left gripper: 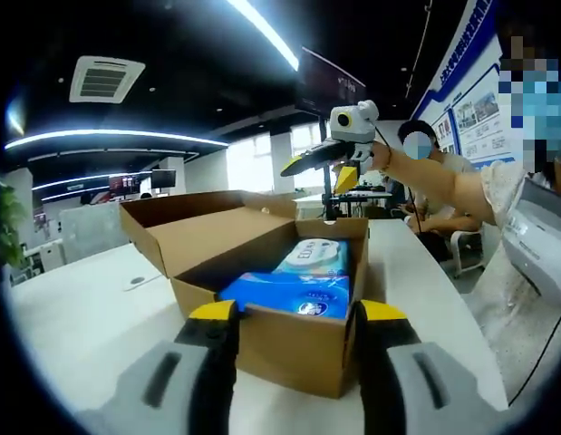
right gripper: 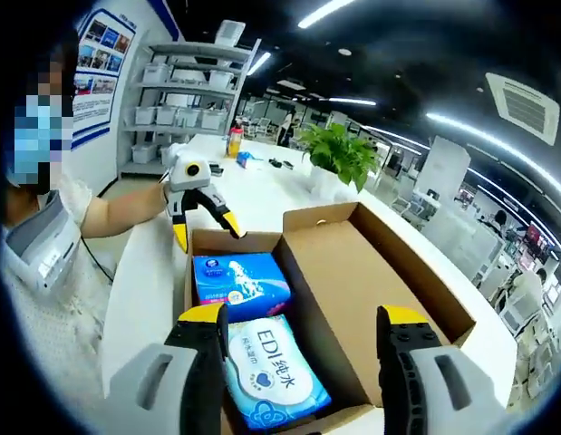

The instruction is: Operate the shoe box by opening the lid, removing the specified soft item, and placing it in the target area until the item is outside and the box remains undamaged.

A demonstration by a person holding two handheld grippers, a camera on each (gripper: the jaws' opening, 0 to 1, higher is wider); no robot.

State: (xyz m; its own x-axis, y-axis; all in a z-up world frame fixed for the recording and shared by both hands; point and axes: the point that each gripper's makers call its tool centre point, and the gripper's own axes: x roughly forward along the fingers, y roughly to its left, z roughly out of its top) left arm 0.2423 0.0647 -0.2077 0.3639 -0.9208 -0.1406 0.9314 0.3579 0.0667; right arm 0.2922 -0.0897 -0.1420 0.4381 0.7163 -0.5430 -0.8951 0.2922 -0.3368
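A brown cardboard shoe box [left gripper: 289,349] sits on the white table [left gripper: 90,308], its lid [left gripper: 217,231] folded back flat. Inside lie a blue tissue pack [left gripper: 289,294] and a white-and-blue soft wipes pack [left gripper: 318,256]. My left gripper [left gripper: 298,317] is open, one jaw on each side of the box's near end. In the right gripper view my right gripper [right gripper: 303,317] is open and hovers over the wipes pack [right gripper: 271,367], with the blue pack [right gripper: 242,276] beyond it. The right gripper [left gripper: 339,168] appears above the box's far end, and the left gripper [right gripper: 203,213] at the box's other end.
A person's arm [left gripper: 443,177] reaches in from the right. A potted plant [right gripper: 339,154] and small items stand further along the table [right gripper: 262,195]. Shelves with bins [right gripper: 185,82] line the back wall. Desks and another seated person are behind.
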